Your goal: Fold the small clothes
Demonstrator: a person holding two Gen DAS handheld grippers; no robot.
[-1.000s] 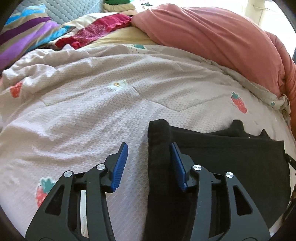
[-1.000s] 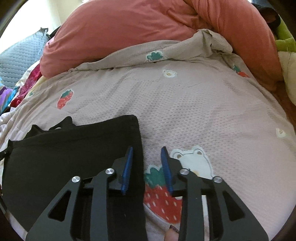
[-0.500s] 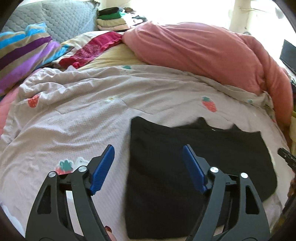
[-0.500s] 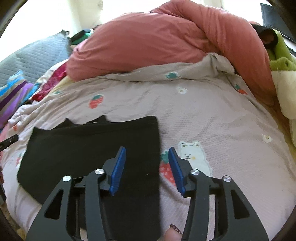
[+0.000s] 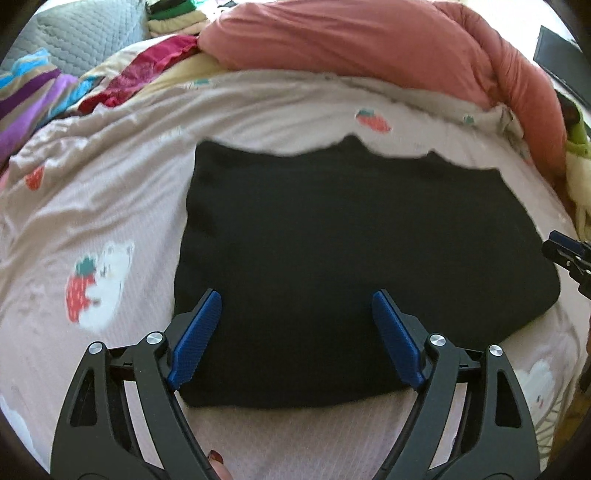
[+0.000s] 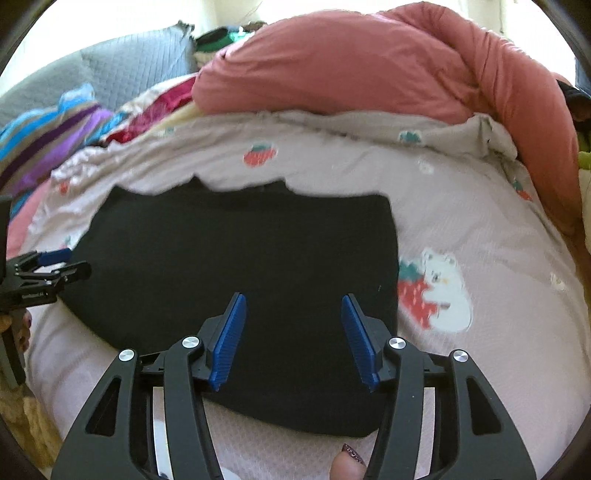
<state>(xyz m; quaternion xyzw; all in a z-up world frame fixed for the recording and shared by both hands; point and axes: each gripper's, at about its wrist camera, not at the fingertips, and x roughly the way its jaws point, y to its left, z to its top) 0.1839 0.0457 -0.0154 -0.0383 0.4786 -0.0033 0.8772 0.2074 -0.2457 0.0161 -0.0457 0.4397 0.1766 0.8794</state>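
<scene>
A black garment [image 5: 332, 236] lies flat and folded on the pale strawberry-print bedsheet [image 5: 110, 206]; it also shows in the right wrist view [image 6: 240, 258]. My left gripper [image 5: 297, 306] is open and empty, held above the garment's near left part. My right gripper [image 6: 293, 308] is open and empty, above the garment's near right part. Each gripper shows at the edge of the other's view: the right one [image 5: 565, 254], the left one [image 6: 48, 266].
A big pink duvet [image 5: 369, 48] is heaped along the far side. Striped and red fabrics [image 5: 44, 92] and a grey quilted pillow [image 6: 129, 70] lie far left. A stack of folded clothes [image 5: 173, 14] is behind. Green fabric [image 5: 578, 147] is at the right.
Both grippers have pulled back and up from the garment's side edges and opened wide. The garment now lies flat and released between them.
</scene>
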